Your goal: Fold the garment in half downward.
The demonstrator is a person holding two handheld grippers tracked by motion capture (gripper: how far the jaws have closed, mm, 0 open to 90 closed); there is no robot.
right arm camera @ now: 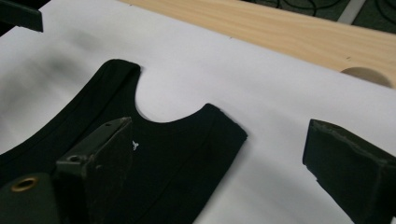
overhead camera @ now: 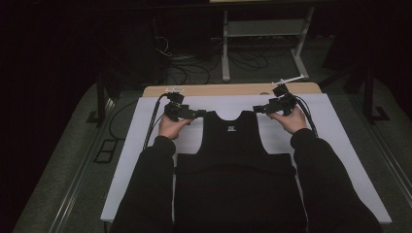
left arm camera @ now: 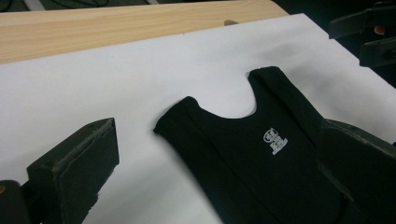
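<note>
A black sleeveless top (overhead camera: 233, 141) lies flat on a white sheet (overhead camera: 320, 141), neckline toward the far side and a small white logo (left arm camera: 275, 140) under the neck. My left gripper (overhead camera: 201, 113) hovers at the top's left shoulder strap (left arm camera: 187, 114); its jaws stand wide apart, the strap low between them and untouched. My right gripper (overhead camera: 256, 109) mirrors it at the right strap (right arm camera: 219, 123), jaws also spread with the strap end below the gap. In each gripper view, the left gripper (left arm camera: 217, 128) and the right gripper (right arm camera: 219, 128) show bare pads holding nothing.
The sheet covers a wooden table whose bare far edge (overhead camera: 218, 90) has a round hole (right arm camera: 369, 77). Beyond it stand a metal frame (overhead camera: 262, 39) and floor cables (overhead camera: 189, 73). The person's dark sleeves (overhead camera: 150, 184) flank the garment. White sheet lies open on both sides.
</note>
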